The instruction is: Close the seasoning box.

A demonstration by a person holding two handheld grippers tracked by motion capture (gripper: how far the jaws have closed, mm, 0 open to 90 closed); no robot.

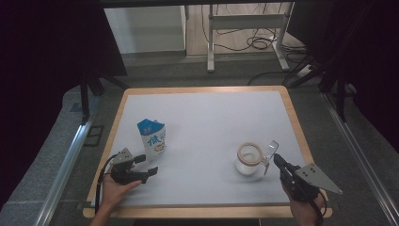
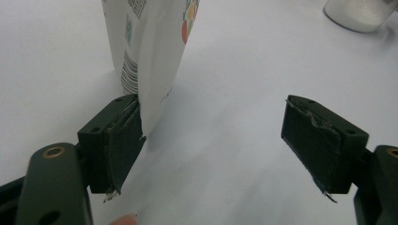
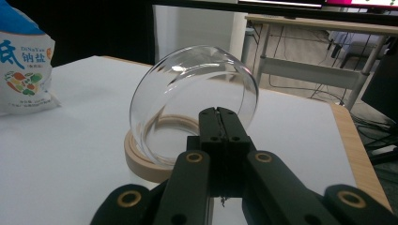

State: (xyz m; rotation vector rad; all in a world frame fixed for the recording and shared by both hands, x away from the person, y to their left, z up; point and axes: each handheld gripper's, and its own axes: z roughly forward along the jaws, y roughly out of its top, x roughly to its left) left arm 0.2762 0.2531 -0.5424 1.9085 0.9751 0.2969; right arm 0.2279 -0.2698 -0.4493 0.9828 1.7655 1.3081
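Right gripper view: right tongs [image 3: 220, 112] hold glass lid [image 3: 195, 101] on edge.

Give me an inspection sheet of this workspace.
Surface: white mat on a wood-edged table.
Job's things: jar with wooden rim, open; glass lid tilted up over it; salt bag upright.
Clutter: nothing seen.
Grippers: left gripper open, one jaw beside the bag's edge; right gripper shut on the lid's edge.
Cables: one trails from the left gripper; more on the floor behind.
Surroundings: dark curtains, a metal stand.
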